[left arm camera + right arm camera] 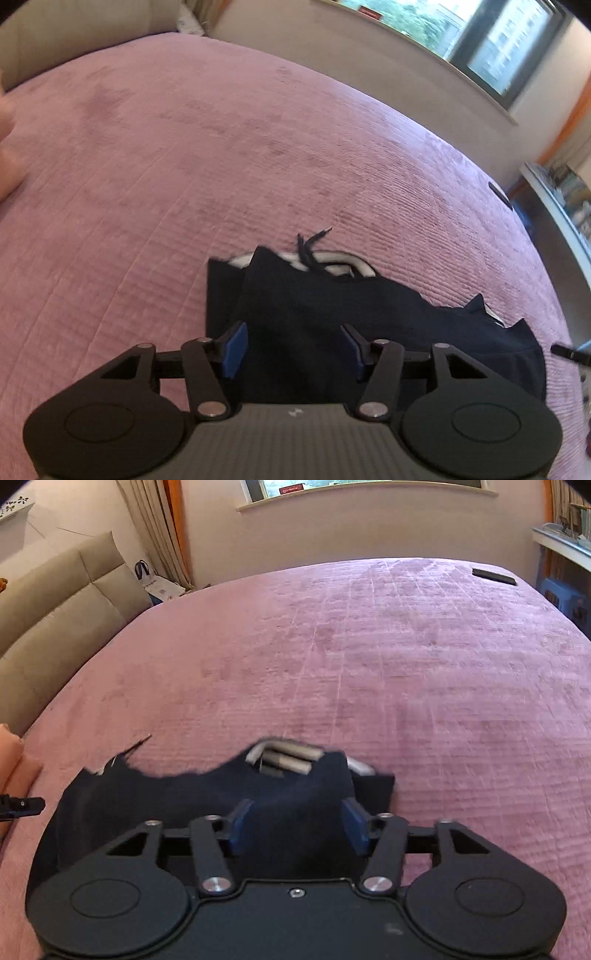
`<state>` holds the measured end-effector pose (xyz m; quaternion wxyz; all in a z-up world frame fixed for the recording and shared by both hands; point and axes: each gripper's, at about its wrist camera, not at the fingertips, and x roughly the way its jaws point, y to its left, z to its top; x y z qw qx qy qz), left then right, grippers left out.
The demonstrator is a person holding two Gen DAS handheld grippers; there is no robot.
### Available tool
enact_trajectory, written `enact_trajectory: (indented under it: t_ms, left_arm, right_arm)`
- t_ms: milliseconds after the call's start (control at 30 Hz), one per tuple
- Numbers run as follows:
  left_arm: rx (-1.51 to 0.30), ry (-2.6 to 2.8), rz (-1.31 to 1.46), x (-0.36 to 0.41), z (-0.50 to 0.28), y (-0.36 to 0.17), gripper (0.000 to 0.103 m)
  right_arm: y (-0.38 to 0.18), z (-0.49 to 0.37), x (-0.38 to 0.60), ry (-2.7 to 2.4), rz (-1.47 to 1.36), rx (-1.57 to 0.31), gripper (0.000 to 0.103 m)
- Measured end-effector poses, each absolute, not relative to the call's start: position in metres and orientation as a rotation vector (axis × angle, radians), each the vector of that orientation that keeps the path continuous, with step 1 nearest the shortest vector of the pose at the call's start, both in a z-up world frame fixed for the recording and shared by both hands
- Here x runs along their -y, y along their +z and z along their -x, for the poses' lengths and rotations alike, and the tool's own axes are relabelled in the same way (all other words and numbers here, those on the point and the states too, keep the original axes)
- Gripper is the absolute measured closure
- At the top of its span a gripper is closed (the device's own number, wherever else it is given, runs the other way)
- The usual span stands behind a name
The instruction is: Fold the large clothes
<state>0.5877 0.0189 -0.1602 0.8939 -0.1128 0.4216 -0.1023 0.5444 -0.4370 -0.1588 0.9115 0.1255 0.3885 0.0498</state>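
Dark navy clothing [325, 317] lies folded into a thick, rumpled bundle on a pink bedspread [184, 166], at the near part of the bed just ahead of both tools. Its cloth looks soft and matte, with an uneven, wavy far edge in the right wrist view. White-grey striped bands [284, 757] curl out of the top of the bundle like ribbed trim, and a thin dark drawstring [314, 236] with a stiff tip pokes out past the far edge onto the cover. The bedspread is plush, with fine ridges running across it and darker brushed patches.

The left gripper [293, 349] hovers over the near edge of the bundle with its jaws apart; its blue rubbery pads [234, 349] stand on either side of the fabric without pressing it. The right gripper [297, 825] is likewise spread wide over the cloth, its blue pads [354, 825] clear of it, nothing clamped. Both tools have black, flat linkage arms with silver rivets and round disc housings.

A padded beige headboard [55, 602] with stitched panels rises at the left, pleated curtains [155, 528] hang beside it, and a flat black rectangular object [493, 576] rests at the far corner of the bed.
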Motion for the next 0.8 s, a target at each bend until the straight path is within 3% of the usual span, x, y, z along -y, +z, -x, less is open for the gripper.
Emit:
enact_trajectory:
  t_ms: [300,500,533,567,600,800]
  left_arm:
    - [-0.95,-0.257,0.237,-0.017,-0.657,-0.192,0.033]
    - [-0.987,-0.272,0.32,-0.02,-0.676,-0.211,0.04]
    - [-0.983,-0.282,0.322,-0.019,-0.676,-0.212,0.054]
    - [-0.974,-0.289,0.31,-0.018,-0.676,-0.212,0.089]
    - [-0.951,-0.295,0.282,-0.015,-0.673,-0.209,0.094]
    - [-0.756,-0.299,0.334,-0.023,-0.633,-0.172,0.096]
  right_arm:
    - [-0.186,-0.593,0.454,0.108,-0.337,-0.897,0.029]
    - [-0.201,-0.605,0.449,0.132,-0.363,-0.938,0.031]
    - [-0.202,-0.606,0.444,0.141,-0.343,-0.945,0.036]
    - [-0.201,-0.607,0.439,0.141,-0.306,-0.945,0.069]
    - [-0.197,-0.603,0.434,0.144,-0.263,-0.925,0.093]
    - [-0.144,-0.548,0.399,0.114,0.008,-0.677,0.097]
